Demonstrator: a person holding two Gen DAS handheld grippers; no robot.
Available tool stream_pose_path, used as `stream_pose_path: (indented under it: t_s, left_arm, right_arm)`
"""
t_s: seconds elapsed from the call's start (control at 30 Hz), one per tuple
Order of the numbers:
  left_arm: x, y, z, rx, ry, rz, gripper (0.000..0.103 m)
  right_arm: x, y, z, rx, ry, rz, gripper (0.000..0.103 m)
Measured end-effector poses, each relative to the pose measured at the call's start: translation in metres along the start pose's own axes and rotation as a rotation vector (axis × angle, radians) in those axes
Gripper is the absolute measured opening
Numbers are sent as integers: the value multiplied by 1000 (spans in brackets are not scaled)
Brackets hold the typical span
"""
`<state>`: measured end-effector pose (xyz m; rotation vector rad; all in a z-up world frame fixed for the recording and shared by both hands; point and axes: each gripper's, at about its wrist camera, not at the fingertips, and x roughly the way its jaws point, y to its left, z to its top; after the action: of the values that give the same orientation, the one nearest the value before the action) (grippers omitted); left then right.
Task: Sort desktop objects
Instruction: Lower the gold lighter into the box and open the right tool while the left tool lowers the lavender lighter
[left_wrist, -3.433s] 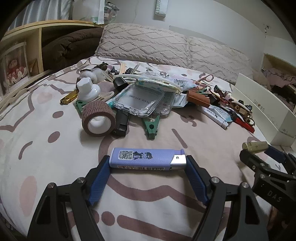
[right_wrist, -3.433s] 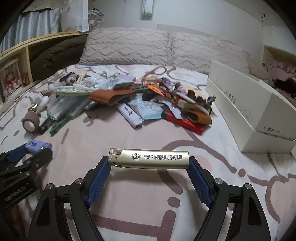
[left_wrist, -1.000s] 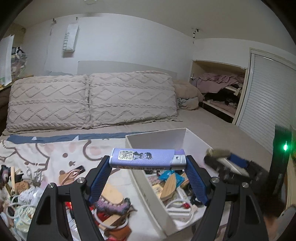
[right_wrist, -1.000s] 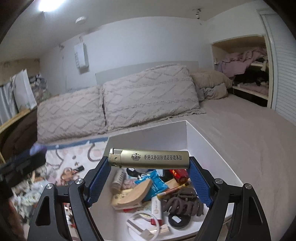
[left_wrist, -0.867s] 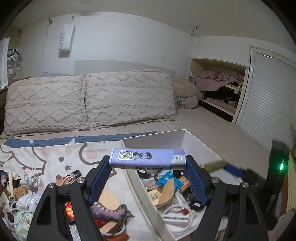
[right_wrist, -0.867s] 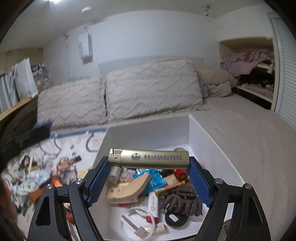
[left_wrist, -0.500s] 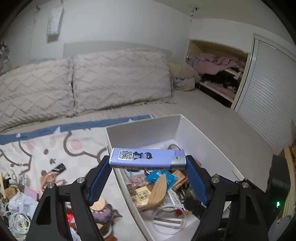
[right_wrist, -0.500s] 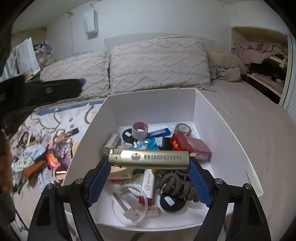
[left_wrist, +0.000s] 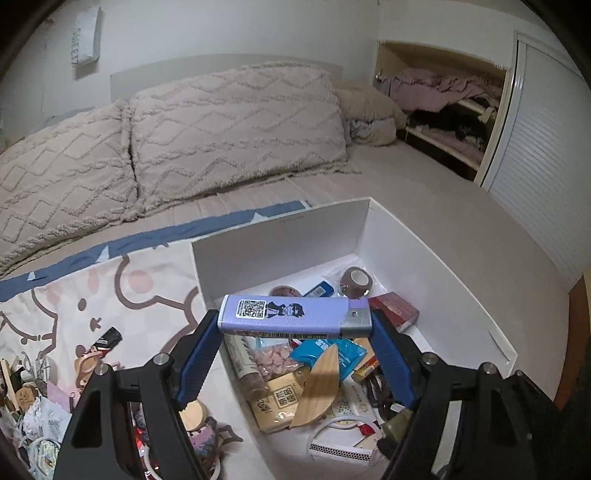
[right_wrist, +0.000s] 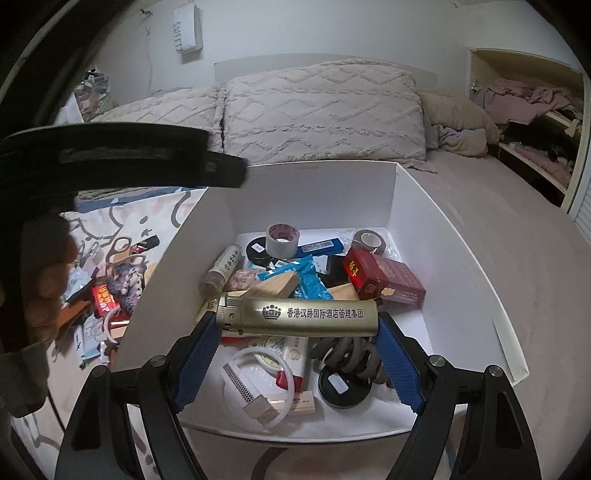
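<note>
Two lighters hang over an open white cardboard box (right_wrist: 408, 206) on a bed; the left gripper (left_wrist: 295, 341) clamps a pale purple plastic lighter with a cartoon sticker and a square code label (left_wrist: 293, 317) endwise between its blue pads, holding it level above the box's near left corner; the right gripper (right_wrist: 295, 341) grasps a gold metallic lighter printed with a crown and a line of characters (right_wrist: 299, 317) the same way, over the near middle of the box; inside the box lie a dark red card packet (right_wrist: 382, 278) at the right, a grey roll of tape (right_wrist: 282, 240) and a brown roll of tape (right_wrist: 369, 240) along the far wall, a crumpled blue foil sachet (right_wrist: 308, 277) in the middle, a white plastic ring (right_wrist: 264, 384) and a round black tin (right_wrist: 343, 387) at the near edge; left of the box, on a cream blanket with pink and brown cartoon outlines (left_wrist: 110, 291), a heap of small items is spread; two beige knitted pillows (right_wrist: 321, 110) lean against the far headboard; in the right wrist view a person's hand (right_wrist: 44, 277) holds the left tool's dark body at the left edge.
</note>
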<state>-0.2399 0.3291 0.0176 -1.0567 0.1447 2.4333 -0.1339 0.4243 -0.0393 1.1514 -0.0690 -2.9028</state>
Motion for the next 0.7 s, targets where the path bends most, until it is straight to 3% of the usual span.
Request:
stream_pose_path:
  t_s: [0.7]
  left_arm:
    - [50, -15, -8, 79, 152, 55, 79]
  right_arm:
    - [4, 5, -5, -13, 73, -26, 83]
